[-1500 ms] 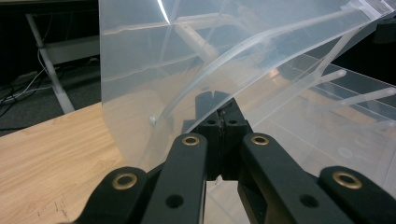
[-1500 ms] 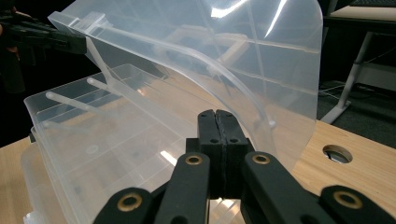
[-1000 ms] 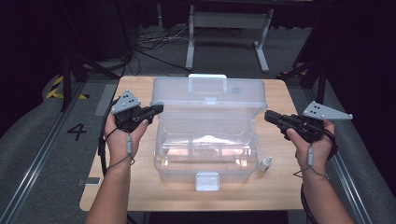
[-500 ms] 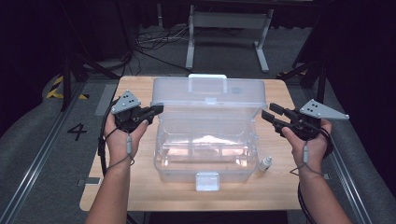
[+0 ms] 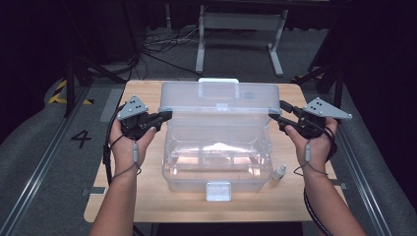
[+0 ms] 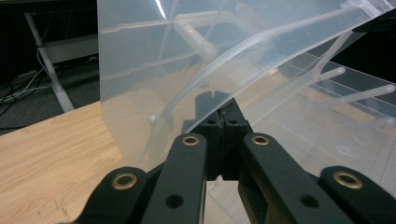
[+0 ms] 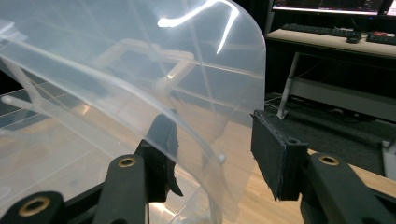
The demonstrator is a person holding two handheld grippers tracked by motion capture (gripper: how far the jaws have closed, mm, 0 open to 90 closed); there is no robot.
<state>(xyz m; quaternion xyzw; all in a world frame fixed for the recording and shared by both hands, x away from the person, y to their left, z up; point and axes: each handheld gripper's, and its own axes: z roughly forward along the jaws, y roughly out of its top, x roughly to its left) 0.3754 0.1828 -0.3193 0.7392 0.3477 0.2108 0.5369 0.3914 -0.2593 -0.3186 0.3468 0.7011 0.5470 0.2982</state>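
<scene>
A clear plastic box (image 5: pixel 216 164) stands mid-table with its lid (image 5: pixel 219 103) raised upright at the back. At the lid's left edge my left gripper (image 5: pixel 166 116) is shut on the thin clear wall. In the left gripper view the jaws (image 6: pixel 223 116) are pressed together on the lid (image 6: pixel 154 70). My right gripper (image 5: pixel 275 114) is open at the lid's right edge. In the right gripper view its two pads (image 7: pixel 273 142) stand one on each side of the lid's curved edge (image 7: pixel 224 93), apart from it.
A small white dropper bottle (image 5: pixel 279 173) lies on the wooden table (image 5: pixel 142 196) by the box's front right corner. The box's front latch (image 5: pixel 218 191) faces the person. Beyond the table are a metal stand (image 5: pixel 236 29) and cables on the floor.
My right gripper has moved left to the lid's right edge and now has its jaws on either side of it. The left gripper has stayed put.
</scene>
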